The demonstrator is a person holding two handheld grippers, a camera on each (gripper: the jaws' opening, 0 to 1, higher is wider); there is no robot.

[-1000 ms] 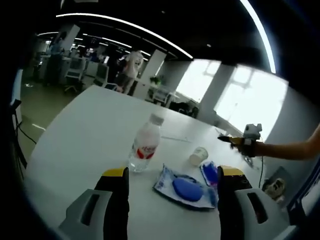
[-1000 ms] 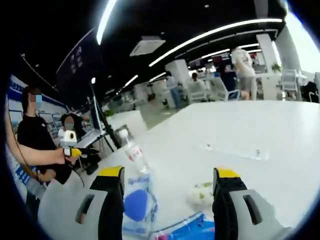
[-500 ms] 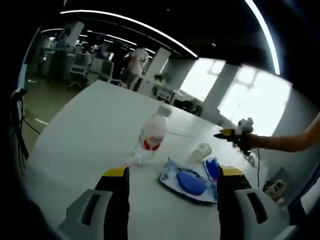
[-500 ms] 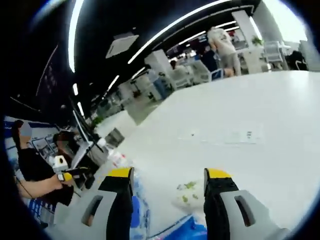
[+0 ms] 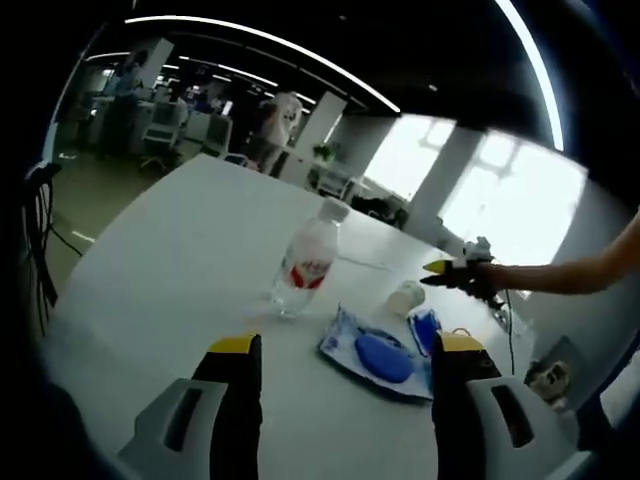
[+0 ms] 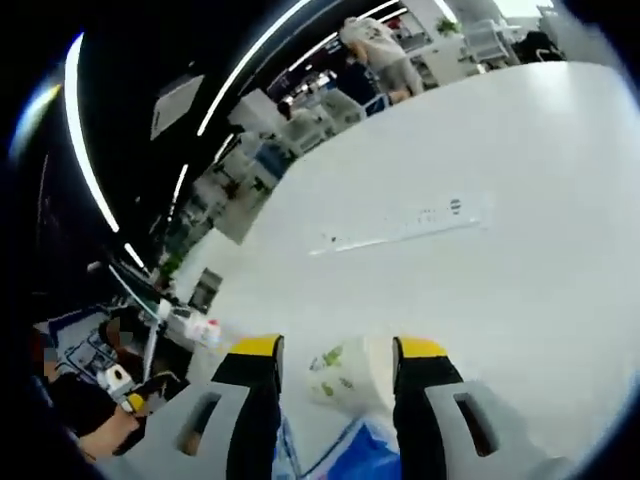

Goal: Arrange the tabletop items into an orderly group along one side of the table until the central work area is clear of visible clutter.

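A clear water bottle [image 5: 305, 262] with a red label stands upright on the white table [image 5: 180, 260]. To its right lie a blue-and-white packet [image 5: 375, 355], a smaller blue packet [image 5: 424, 330] and a white paper cup [image 5: 407, 298]. My left gripper [image 5: 345, 345] hovers open in front of the packets, holding nothing. My right gripper [image 5: 440, 270] reaches in from the right, just above the cup. In the right gripper view the cup [image 6: 345, 368], printed with green, sits between the open jaws of my right gripper [image 6: 338, 350]; contact is not visible. The bottle [image 6: 200, 328] is at the left.
A long flat strip [image 6: 420, 215] lies across the table's middle. A person's hand holds the left gripper [image 6: 125, 385] at the lower left. Office desks, chairs and standing people [image 5: 275, 120] are beyond the table's far end. A small dark object [image 5: 550, 375] sits near the right edge.
My right gripper has dropped towards the paper cup, and its jaws have narrowed around it. The left gripper view has shifted only slightly; bottle and packets stay put.
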